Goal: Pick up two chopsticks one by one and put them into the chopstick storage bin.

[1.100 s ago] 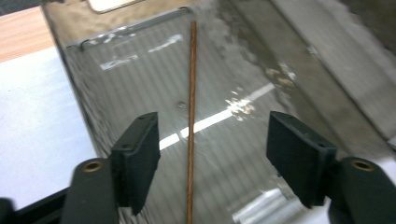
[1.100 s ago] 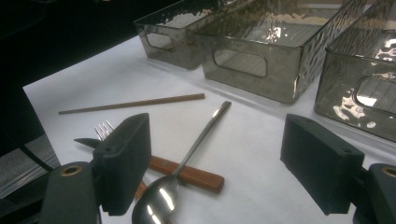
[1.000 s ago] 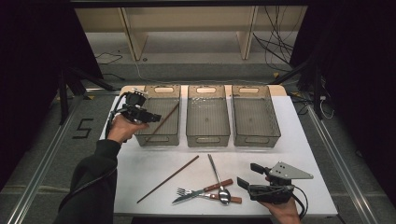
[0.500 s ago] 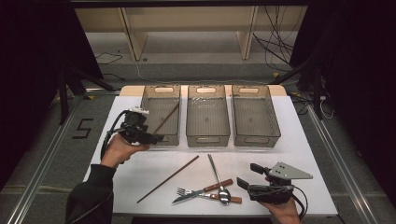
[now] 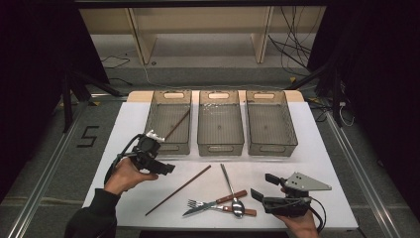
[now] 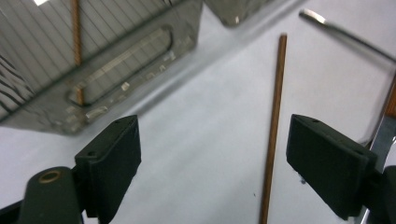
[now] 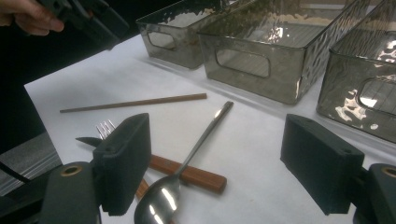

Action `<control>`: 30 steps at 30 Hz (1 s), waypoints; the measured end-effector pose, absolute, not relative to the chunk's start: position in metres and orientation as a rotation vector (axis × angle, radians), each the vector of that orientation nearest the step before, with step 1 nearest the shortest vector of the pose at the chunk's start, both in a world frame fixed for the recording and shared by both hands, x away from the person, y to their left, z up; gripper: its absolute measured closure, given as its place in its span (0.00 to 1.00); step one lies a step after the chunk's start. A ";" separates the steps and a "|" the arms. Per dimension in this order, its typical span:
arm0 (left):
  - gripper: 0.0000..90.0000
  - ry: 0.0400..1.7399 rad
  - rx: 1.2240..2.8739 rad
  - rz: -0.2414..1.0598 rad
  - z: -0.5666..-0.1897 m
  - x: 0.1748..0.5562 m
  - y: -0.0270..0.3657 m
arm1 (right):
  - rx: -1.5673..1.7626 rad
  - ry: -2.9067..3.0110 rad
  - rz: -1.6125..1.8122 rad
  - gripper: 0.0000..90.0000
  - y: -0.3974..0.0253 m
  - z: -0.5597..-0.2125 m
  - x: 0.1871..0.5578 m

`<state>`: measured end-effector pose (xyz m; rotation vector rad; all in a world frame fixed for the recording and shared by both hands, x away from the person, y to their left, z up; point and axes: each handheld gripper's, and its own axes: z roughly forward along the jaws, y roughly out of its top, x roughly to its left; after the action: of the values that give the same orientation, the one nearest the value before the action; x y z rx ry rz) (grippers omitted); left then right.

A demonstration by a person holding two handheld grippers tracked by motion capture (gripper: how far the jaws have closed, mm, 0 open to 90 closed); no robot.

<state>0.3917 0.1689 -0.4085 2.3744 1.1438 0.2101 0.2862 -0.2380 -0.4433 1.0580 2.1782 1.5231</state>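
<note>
Your left gripper (image 5: 167, 168) hovers over the chopstick (image 5: 178, 190) on the worktop (image 5: 322, 163), fingers apart (right gripper (image 5: 262, 187) also gaping, empty).

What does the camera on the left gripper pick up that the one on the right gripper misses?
The left gripper view looks through the wall of the left bin at a chopstick inside it, between open jaws. The right gripper view alone takes in all three bins, the spoon lying over a wooden-handled utensil, the fork tines and the left gripper held above the table. Both show the loose chopstick on the white table.
</note>
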 end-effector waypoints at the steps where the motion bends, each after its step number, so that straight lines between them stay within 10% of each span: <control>1: 0.20 1.145 2.380 0.200 -0.411 0.390 0.167 | 1.056 2.179 1.523 0.28 -0.238 -0.443 0.286; 30: 0.64 1.061 2.647 0.008 -0.454 0.370 0.134 | 1.053 2.182 1.518 0.28 -0.238 -0.444 0.286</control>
<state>0.3696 0.1344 -0.4538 2.6473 1.0614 0.0081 0.2863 -0.2380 -0.4437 1.0534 2.1815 1.5179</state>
